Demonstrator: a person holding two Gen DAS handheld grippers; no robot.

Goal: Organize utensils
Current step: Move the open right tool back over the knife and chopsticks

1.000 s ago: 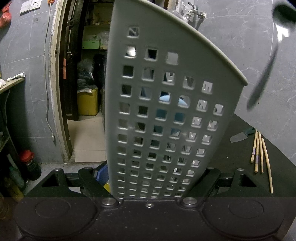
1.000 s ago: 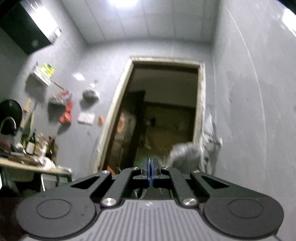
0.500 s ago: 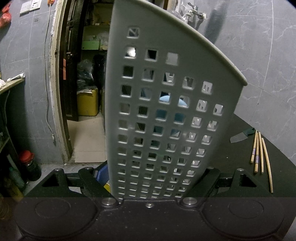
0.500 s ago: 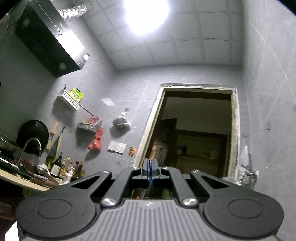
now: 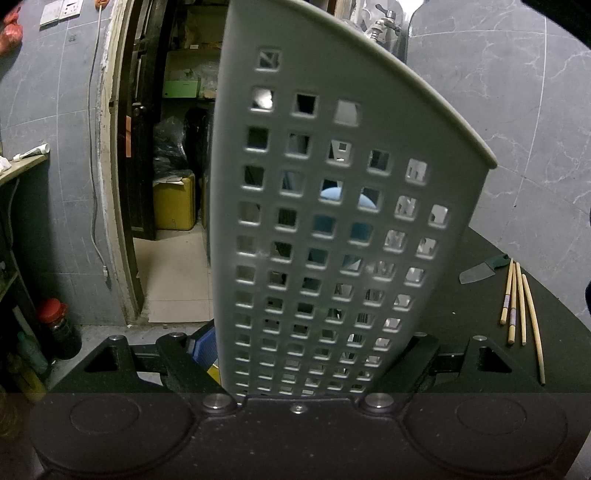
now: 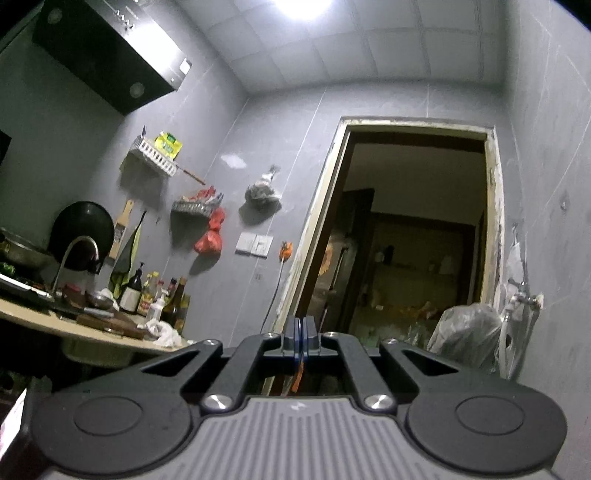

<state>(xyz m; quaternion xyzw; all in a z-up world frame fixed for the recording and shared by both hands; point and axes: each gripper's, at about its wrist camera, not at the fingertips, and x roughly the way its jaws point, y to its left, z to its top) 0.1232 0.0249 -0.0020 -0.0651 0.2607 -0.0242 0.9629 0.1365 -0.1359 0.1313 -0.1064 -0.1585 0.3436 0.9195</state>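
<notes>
Right now the left gripper [image 5: 299, 369] pinches a tall grey perforated utensil holder [image 5: 332, 206], its fingers pressed against the holder's two lower sides, so the holder rises from six o'clock up through the centre of the left wrist view to a curved rim near one o'clock. Through its square holes something blue shows inside, too hidden to name. On the dark table [image 5: 461, 325] at about three to four o'clock lie several wooden chopsticks [image 5: 519, 302] side by side, and just above them, toward three o'clock, a small knife [image 5: 480, 271] with a green handle, its blade pointing left. Both lie well apart from the holder. At nine to eleven o'clock an open doorway [image 5: 166, 184] shows a yellow container [image 5: 173, 203] on the floor beyond.

The right gripper [image 6: 300, 334] has its fingers pressed together with nothing visible between the blue pads, and it looks slightly upward at a grey kitchen wall and a doorway [image 6: 406, 240] at two o'clock. A counter [image 6: 92, 328] crowded with bottles [image 6: 155, 295] sits at nine o'clock, and a ceiling light [image 6: 306, 7] glares at twelve
</notes>
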